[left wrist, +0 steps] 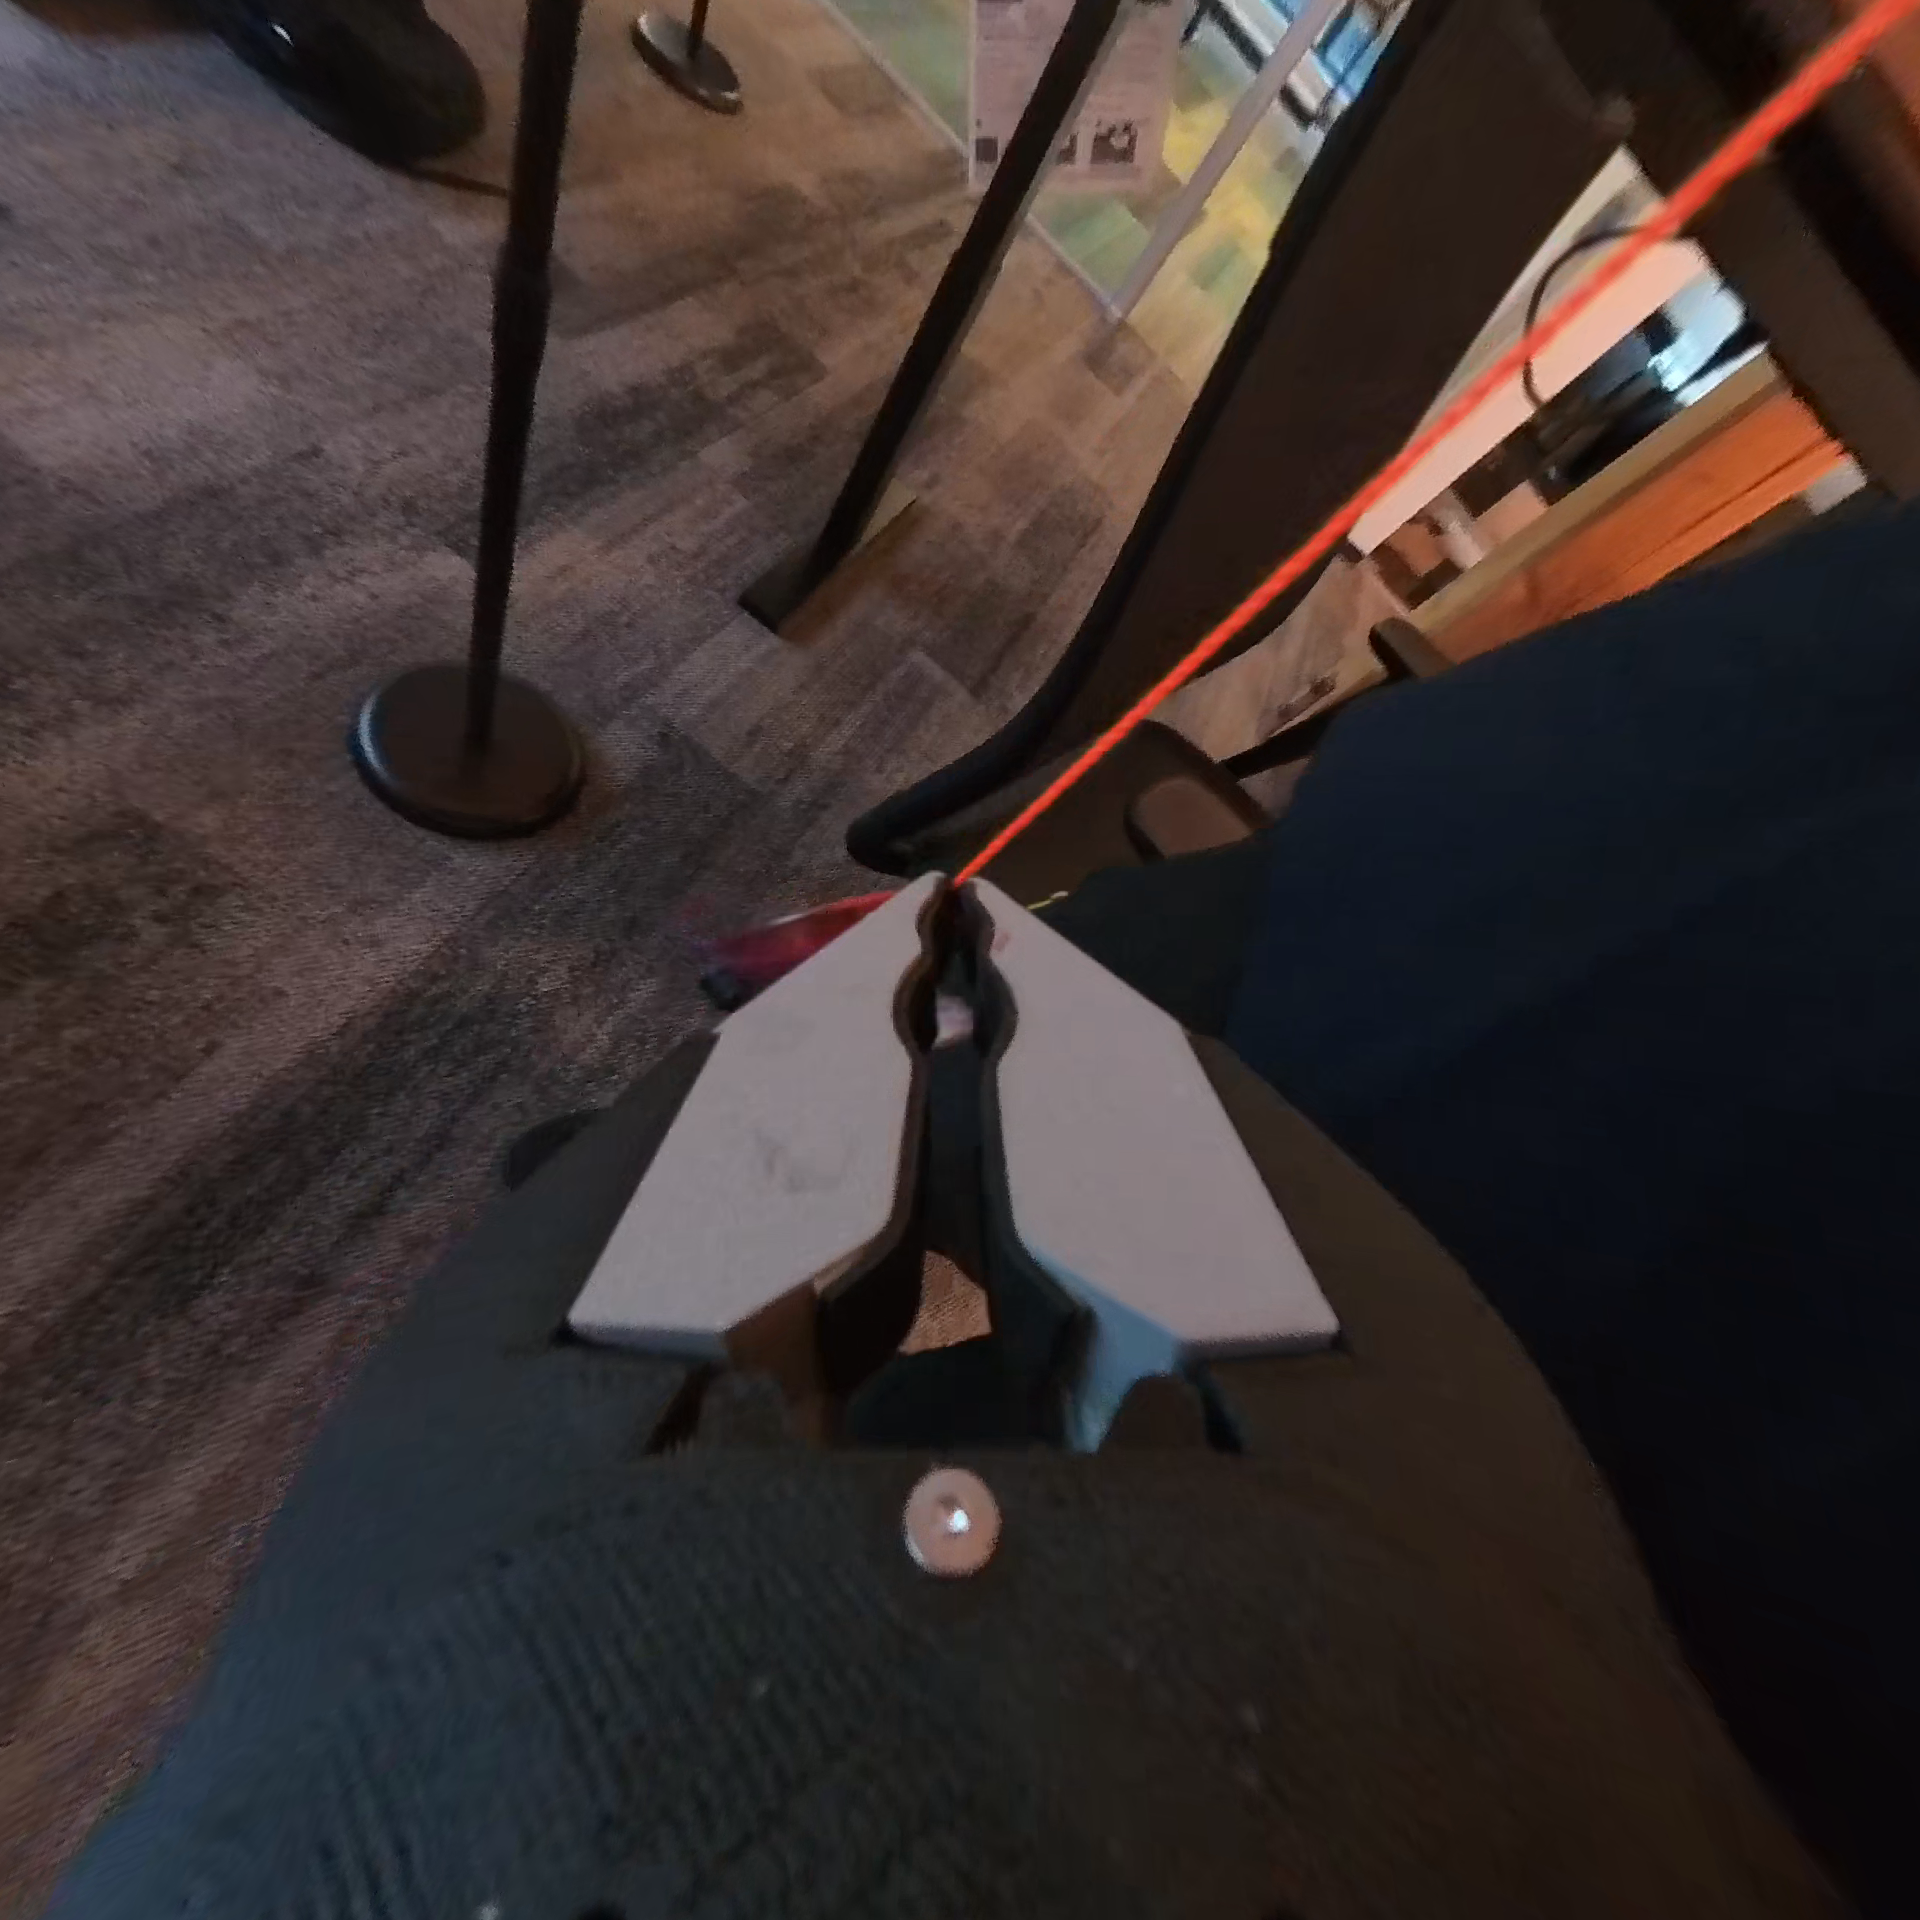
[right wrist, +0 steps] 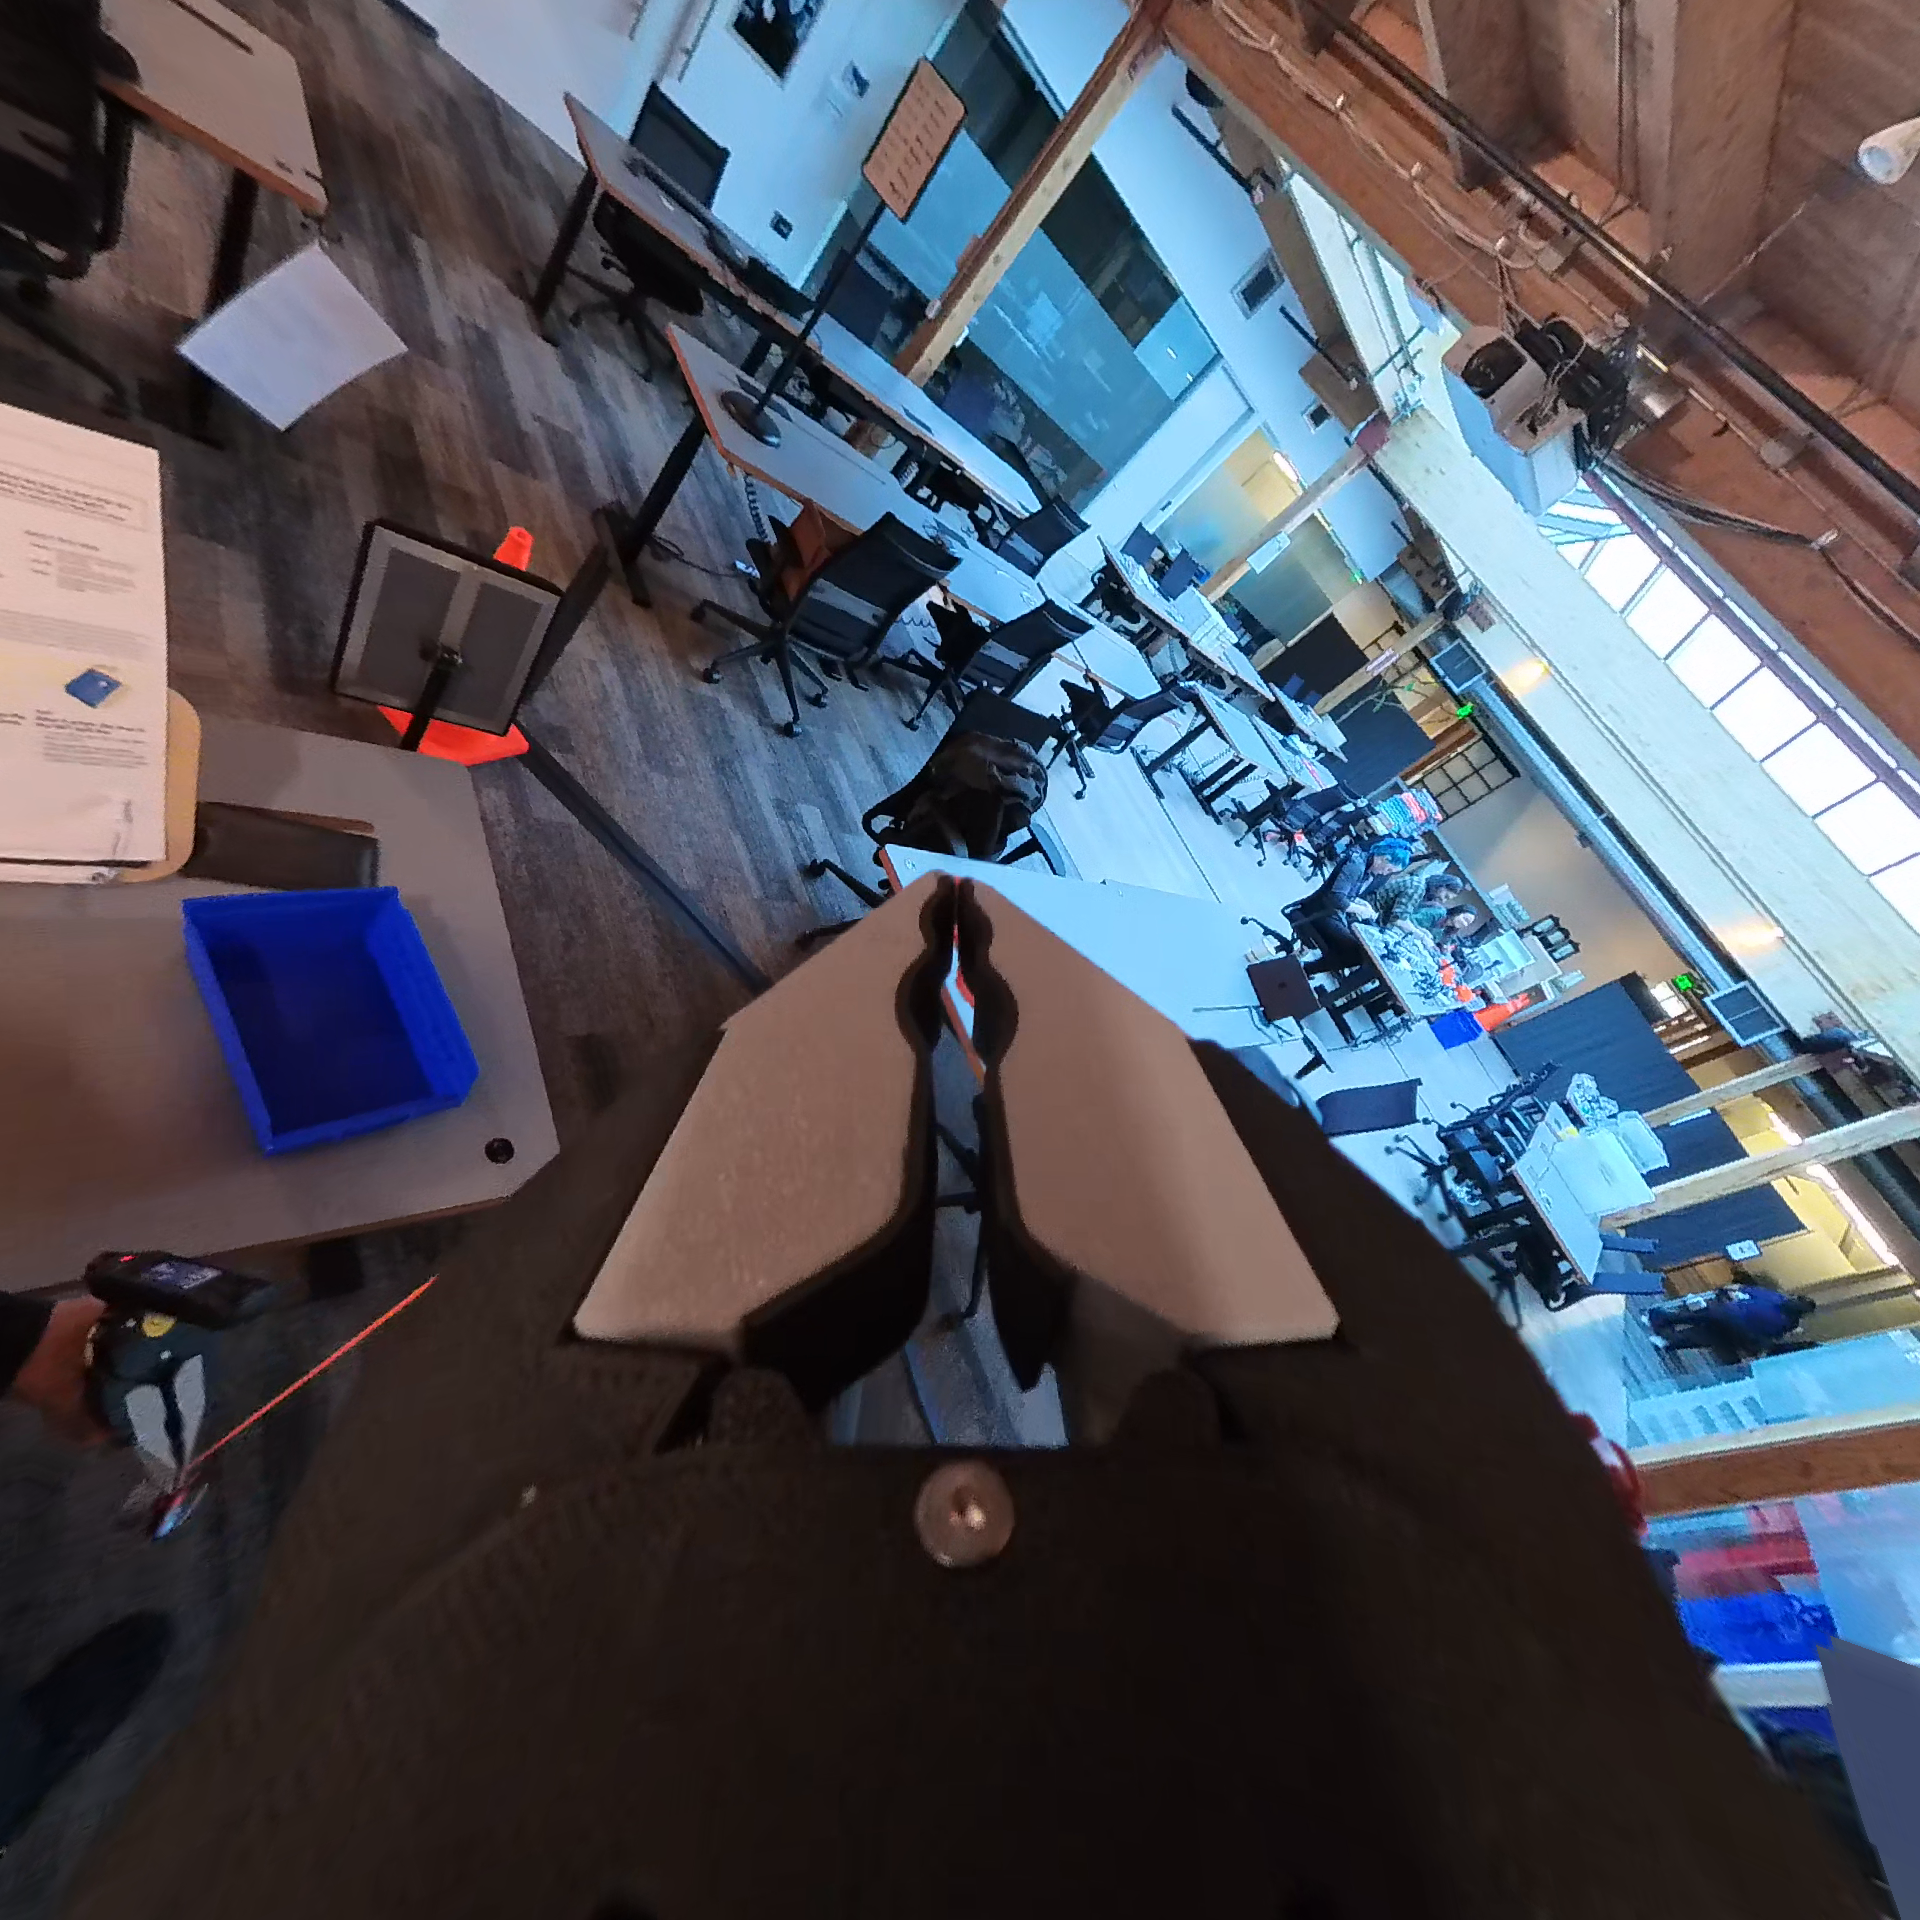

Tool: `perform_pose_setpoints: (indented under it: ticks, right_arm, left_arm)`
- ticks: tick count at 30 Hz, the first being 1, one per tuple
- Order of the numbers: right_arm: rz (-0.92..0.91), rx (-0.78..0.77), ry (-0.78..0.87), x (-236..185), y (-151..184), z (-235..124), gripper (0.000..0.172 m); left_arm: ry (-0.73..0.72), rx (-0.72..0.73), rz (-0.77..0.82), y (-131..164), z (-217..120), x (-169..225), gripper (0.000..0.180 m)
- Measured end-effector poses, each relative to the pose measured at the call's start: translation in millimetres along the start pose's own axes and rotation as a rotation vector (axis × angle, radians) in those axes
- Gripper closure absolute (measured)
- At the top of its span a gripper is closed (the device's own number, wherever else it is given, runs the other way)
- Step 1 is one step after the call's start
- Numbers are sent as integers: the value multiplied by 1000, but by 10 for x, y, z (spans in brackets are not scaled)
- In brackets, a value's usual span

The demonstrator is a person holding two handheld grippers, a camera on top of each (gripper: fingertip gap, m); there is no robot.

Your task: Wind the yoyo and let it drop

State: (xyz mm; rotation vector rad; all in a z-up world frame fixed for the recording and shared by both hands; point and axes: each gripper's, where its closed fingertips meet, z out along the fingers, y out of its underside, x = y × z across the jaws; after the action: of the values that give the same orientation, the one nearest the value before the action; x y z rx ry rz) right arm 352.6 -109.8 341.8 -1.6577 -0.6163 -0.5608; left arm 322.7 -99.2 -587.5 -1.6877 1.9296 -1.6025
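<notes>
The carpet floor [left wrist: 208, 520] fills the left half of the left wrist view, grey and brown in patches. A dark blue trouser leg [left wrist: 1610, 935] covers the right side of that frame. In the right wrist view a grey counter [right wrist: 436, 1039] lies at the middle left, and a blue bin [right wrist: 322, 1018] stands on it, near the counter's corner. A black pole with a round base [left wrist: 468, 748] stands on the carpet at the left centre of the left wrist view.

The left tool [left wrist: 948, 883] sits in the middle of its frame with the two fingers closed together at the tips, and the red string [left wrist: 1351, 499] comes out from between them. The string goes in a straight line to the upper right corner of the frame. The right tool [right wrist: 951, 883] is also closed, its tips meeting in the centre of its frame; what it holds there I cannot tell.

The yoyo [left wrist: 800, 935] is dark red and blurred, just left of the left tool's fingertips and partly hidden behind the left finger. In the right wrist view it is seen small at the lower left, below the left tool's tips.
</notes>
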Motion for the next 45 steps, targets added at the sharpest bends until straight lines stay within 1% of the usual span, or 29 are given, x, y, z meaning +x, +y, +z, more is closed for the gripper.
perform_pose_setpoints:
  ticks: [3, 5, 6, 8, 10, 13, 16, 18, 21, 23, 26, 29, 30, 32, 34, 36, 38, 41, 45]
  right_arm:
    - [32, -5, 2, 84, 139, 40, 172]
    - [56, -35, -14, 102, 341, 123, 172]
    - [67, -68, -36, 79, 498, 189, 172]
    - [79, -163, -66, 26, 923, 366, 172]
    - [74, -259, -54, 17, 1425, 564, 172]
    - [114, -361, -55, -26, 2208, 872, 172]
    - [166, -431, -110, -251, 3031, 1207, 172]
    - [186, -475, -185, -573, 3613, 1421, 172]
    - [242, -513, -295, -1243, 4449, 1685, 172]
    - [336, -476, -420, -1866, 4870, 1810, 172]
    - [488, -393, -588, -2831, 5378, 1896, 172]
    - [628, -301, -774, -3785, 5746, 1819, 172]
    - [659, -286, -793, -4034, 5884, 1805, 172]
    - [761, -279, -807, -4438, 6133, 1795, 172]
    - [864, -279, -834, -4751, 6330, 1753, 171]
    - [913, -282, -880, -4995, 6467, 1654, 152]
    - [936, -297, -876, -5114, 6567, 1585, 137]
    - [932, -304, -811, -5107, 6680, 1528, 126]
    - [833, -481, -669, -5009, 7157, 1462, 108]
  left_arm:
    - [1, 28, -44, -3, -64, -12, 180]
    - [6, 49, -41, -60, -142, 35, 180]
    - [18, 63, -39, -109, -189, 83, 180]
    - [62, 103, -45, -246, -308, 210, 180]
    - [136, 134, -65, -387, -449, 368, 180]
    - [316, 162, -102, -556, -710, 683, 180]
    - [484, 195, -123, -695, -1009, 984, 180]
    - [550, 226, -132, -799, -1182, 1132, 180]
    - [606, 293, -147, -979, -1392, 1296, 180]
    - [643, 353, -156, -1105, -1526, 1393, 180]
    - [696, 446, -171, -1278, -1716, 1511, 180]
    - [741, 494, -161, -1391, -1848, 1621, 180]
    - [748, 499, -156, -1419, -1869, 1644, 180]
    - [759, 490, -144, -1452, -1881, 1688, 180]
    - [785, 489, -141, -1498, -1899, 1739, 180]
    - [816, 488, -152, -1542, -1906, 1778, 180]
    - [791, 461, -163, -1549, -1831, 1755, 180]
    - [776, 441, -166, -1562, -1749, 1758, 180]
    - [742, 426, -193, -1592, -1666, 1712, 180]
